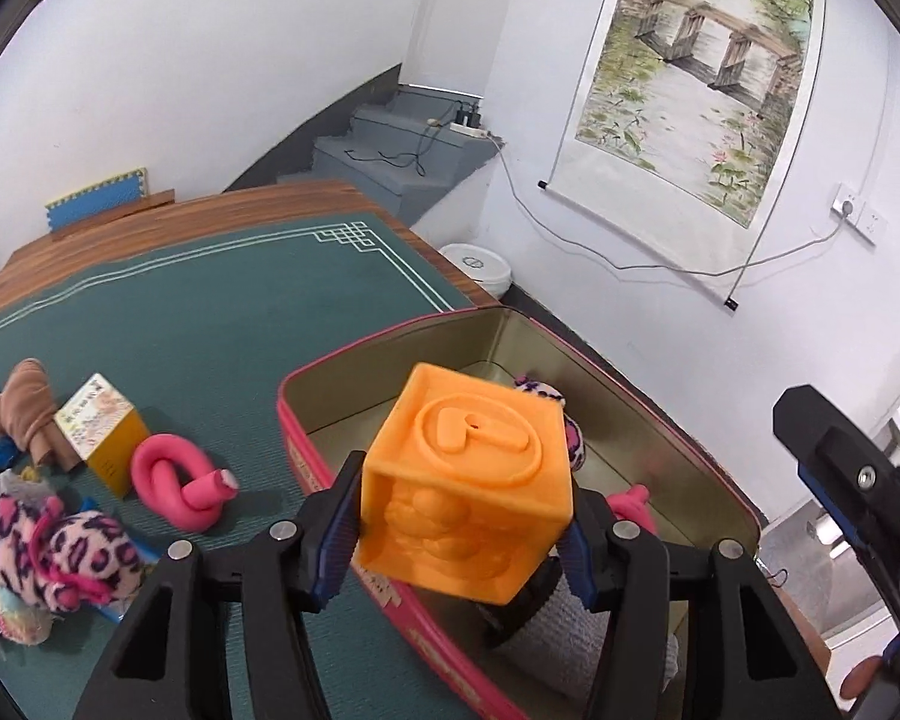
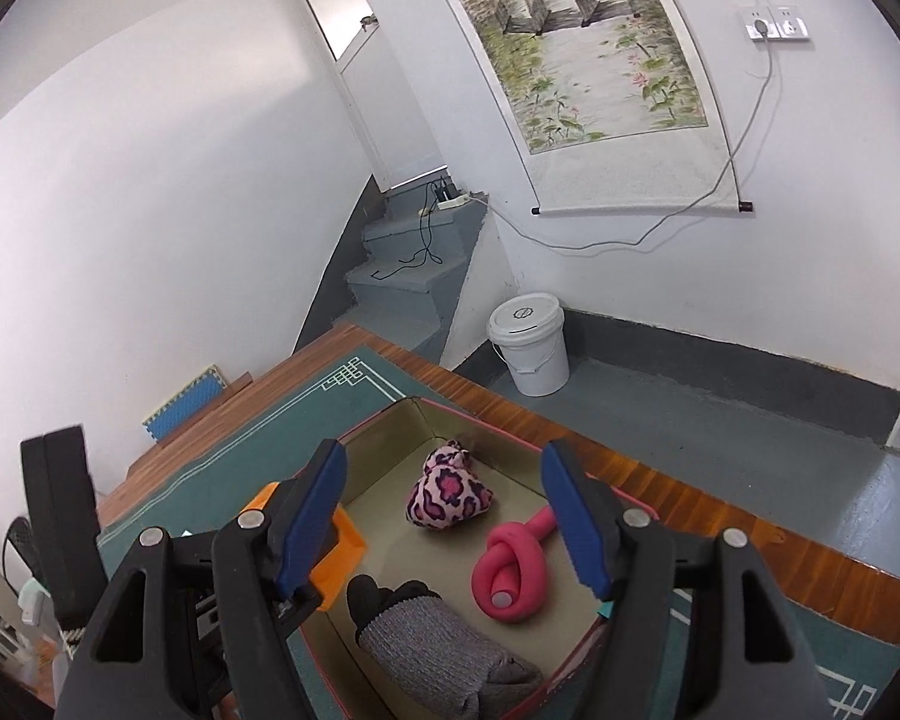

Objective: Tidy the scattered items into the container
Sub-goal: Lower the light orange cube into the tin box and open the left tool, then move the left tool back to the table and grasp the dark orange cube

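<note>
My left claw (image 1: pixel 462 531) is clamped on the orange block (image 1: pixel 471 480), one pad on each side. I hold it up over the near edge of the pink tin (image 1: pixel 390 339), the container on the counter (image 1: pixel 306 195). My right claw (image 2: pixel 444 516) stands apart with nothing in it, above the same tin.

I think I am putting the block away. Next I should move it toward 12 o'clock, over the bare tin floor, then let go gently.

More toys wait on the green mat (image 1: pixel 210 312) at 9 o'clock: a pink knot (image 1: pixel 177 483), a yellow box (image 1: pixel 102 429) and a spotted plush toy (image 1: pixel 60 558).
</note>
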